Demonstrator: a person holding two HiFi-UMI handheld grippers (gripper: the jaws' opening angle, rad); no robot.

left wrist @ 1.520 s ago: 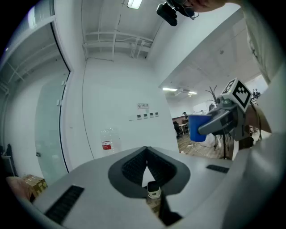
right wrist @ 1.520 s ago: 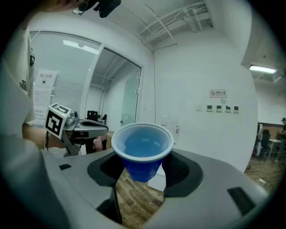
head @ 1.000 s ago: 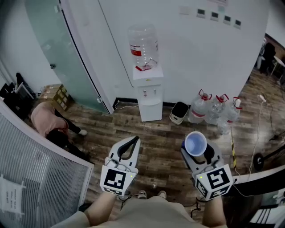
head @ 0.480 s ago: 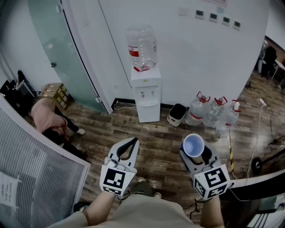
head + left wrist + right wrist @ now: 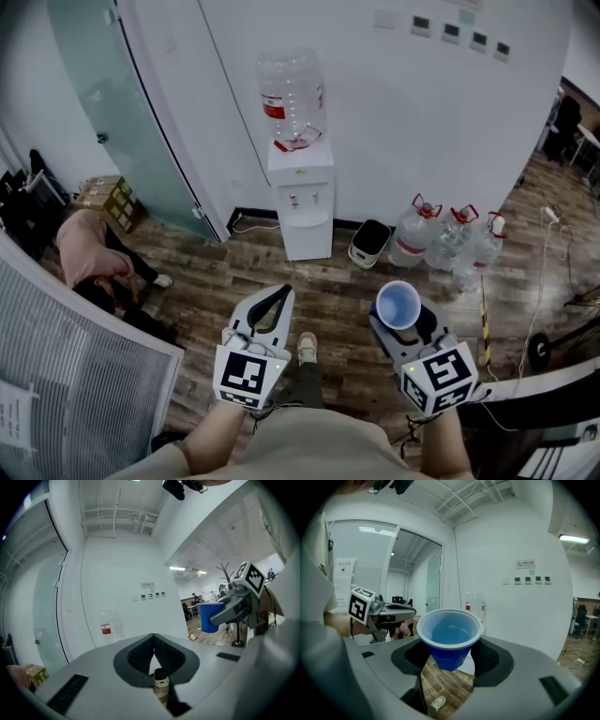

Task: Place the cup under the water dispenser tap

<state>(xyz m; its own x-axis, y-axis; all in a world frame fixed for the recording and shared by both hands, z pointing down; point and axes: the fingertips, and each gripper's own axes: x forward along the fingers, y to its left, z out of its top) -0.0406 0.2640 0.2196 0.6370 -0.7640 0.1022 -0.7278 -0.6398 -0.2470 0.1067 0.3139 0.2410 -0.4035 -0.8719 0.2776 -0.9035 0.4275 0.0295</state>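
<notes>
While the cup point(image 5: 397, 303) is clamped upright, mouth up, between the jaws of the right gripper point(image 5: 403, 328), it is held near and to the right, well apart from the dispenser point(image 5: 302, 202) at the far wall. The grip is taken on the lower wall of the cup, below the rim. This is judged to be so that the rim is left free and the cup can be set down level under a tap. Nothing is seen inside it.

The left gripper point(image 5: 284, 294) is held alongside at the left, its jaws closed tip to tip with nothing between them. It is judged to be held out of the way, one gripper being enough for so light a thing. The recess under the taps point(image 5: 304, 199) is turned toward the near side, so a straight approach is thought possible.

By count, the following are seen:
- one cup
- two grippers
- one dispenser
- one bottle point(image 5: 291, 94) seated on top of the dispenser
- two taps, as far as can be made out
- three spare bottles point(image 5: 450, 239) grouped on the floor to its right
- one bin point(image 5: 368, 244) between the spare bottles and the dispenser
- one person point(image 5: 89, 258) crouched at the left
- one shoe point(image 5: 306, 347) between the grippers
</notes>
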